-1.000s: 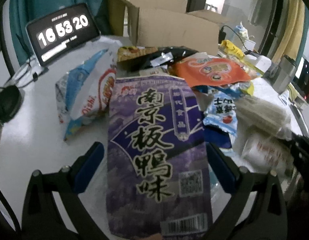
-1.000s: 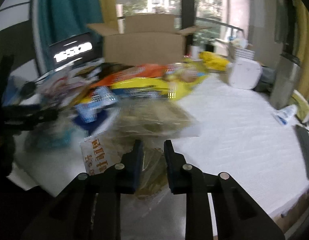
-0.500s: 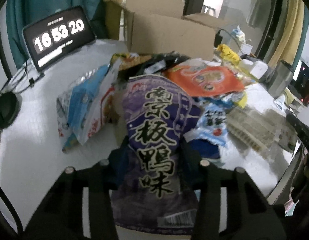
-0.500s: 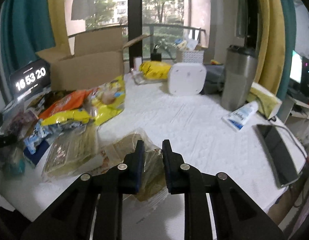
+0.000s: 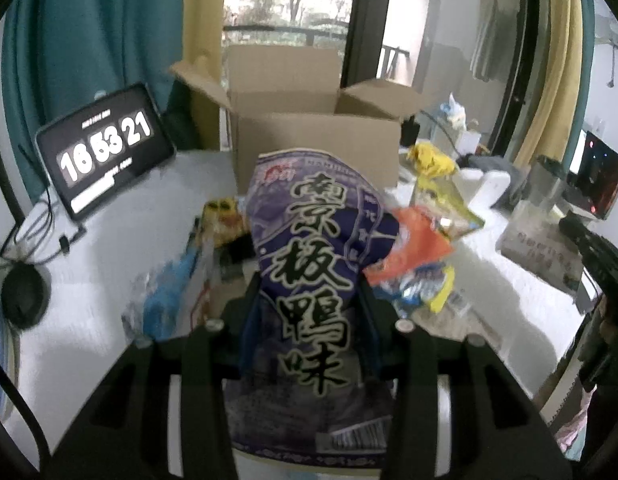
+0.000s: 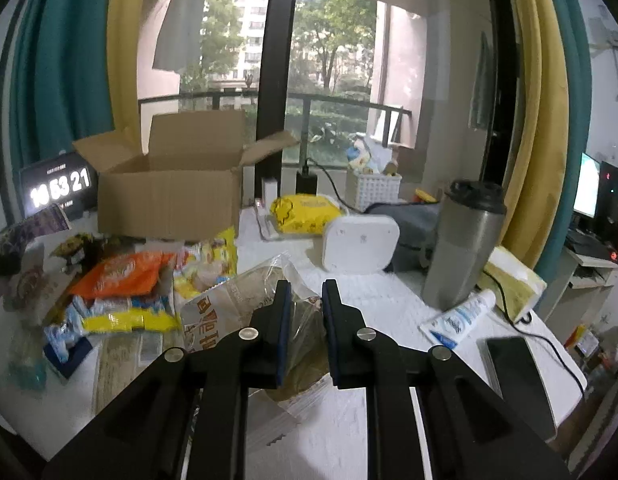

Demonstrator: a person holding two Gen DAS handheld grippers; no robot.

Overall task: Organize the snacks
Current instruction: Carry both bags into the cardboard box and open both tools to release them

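Observation:
My left gripper (image 5: 309,304) is shut on a purple snack bag (image 5: 317,280) with large Chinese characters and holds it up above the table, in front of the open cardboard box (image 5: 317,148). My right gripper (image 6: 303,300) is shut on a clear bag of brown snacks (image 6: 269,312) with Korean lettering, lifted off the white table (image 6: 369,288). The box (image 6: 173,196) also shows in the right wrist view at the back left. A pile of snack bags, with an orange one (image 6: 121,272) and a yellow one (image 6: 213,264), lies before it.
A tablet clock (image 5: 105,148) stands at the back left. A steel tumbler (image 6: 465,240), a white device (image 6: 361,244), a tube (image 6: 461,316), a phone (image 6: 517,380), a yellow pack (image 6: 305,212) and a white basket (image 6: 373,188) are on the right side.
My left gripper closed on the purple bag and lifted it off the table toward the box. My right gripper raised the clear bag and swung to the right.

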